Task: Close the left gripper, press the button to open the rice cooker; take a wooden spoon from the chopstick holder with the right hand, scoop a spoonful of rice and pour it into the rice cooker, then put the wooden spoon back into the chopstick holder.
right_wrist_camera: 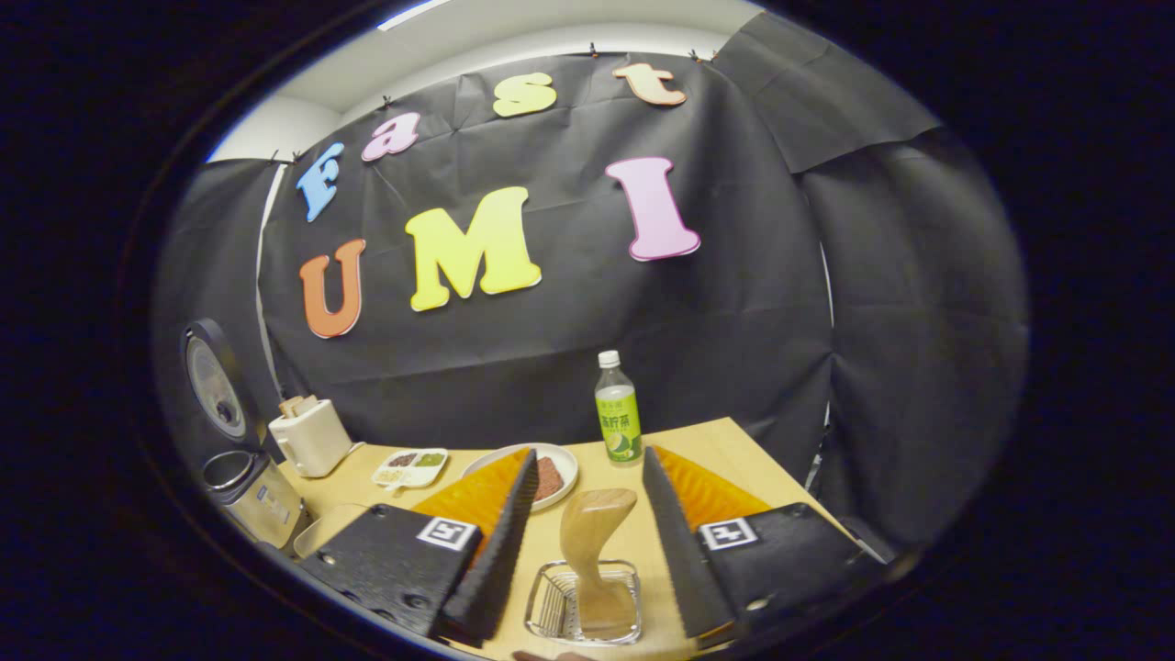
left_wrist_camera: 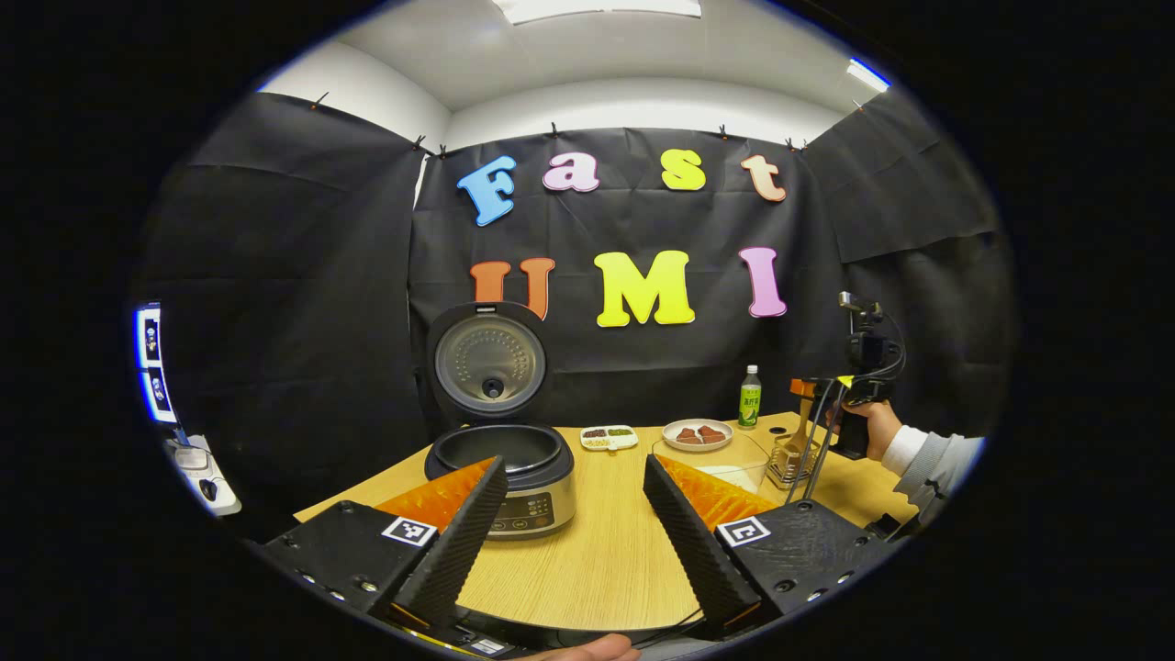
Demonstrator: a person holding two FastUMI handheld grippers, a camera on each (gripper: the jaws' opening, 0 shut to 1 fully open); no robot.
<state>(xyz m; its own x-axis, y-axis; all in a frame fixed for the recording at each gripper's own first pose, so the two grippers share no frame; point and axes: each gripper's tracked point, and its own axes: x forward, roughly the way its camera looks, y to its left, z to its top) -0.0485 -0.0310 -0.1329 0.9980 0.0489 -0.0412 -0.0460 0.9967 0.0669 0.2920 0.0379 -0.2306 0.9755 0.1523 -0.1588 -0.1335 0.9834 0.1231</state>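
Note:
The rice cooker (left_wrist_camera: 514,477) stands open on the wooden table, its lid (left_wrist_camera: 488,365) upright; it also appears at the far left in the right gripper view (right_wrist_camera: 252,496). My left gripper (left_wrist_camera: 576,466) hangs open in front of the cooker, holding nothing. The wooden spoon (right_wrist_camera: 592,542) stands upright in the wire chopstick holder (right_wrist_camera: 551,606). My right gripper (right_wrist_camera: 590,456) is open around the spoon's top, with gaps on both sides. In the left gripper view a hand holds the right gripper (left_wrist_camera: 806,393) above the holder (left_wrist_camera: 791,466). A glass bowl of rice (left_wrist_camera: 725,466) sits beside the holder.
A green bottle (right_wrist_camera: 618,408), a plate of reddish pieces (right_wrist_camera: 551,477) and a small divided tray (right_wrist_camera: 410,466) sit towards the back. A white appliance (right_wrist_camera: 310,434) stands behind the cooker. The table's right edge (right_wrist_camera: 771,468) runs close to the holder.

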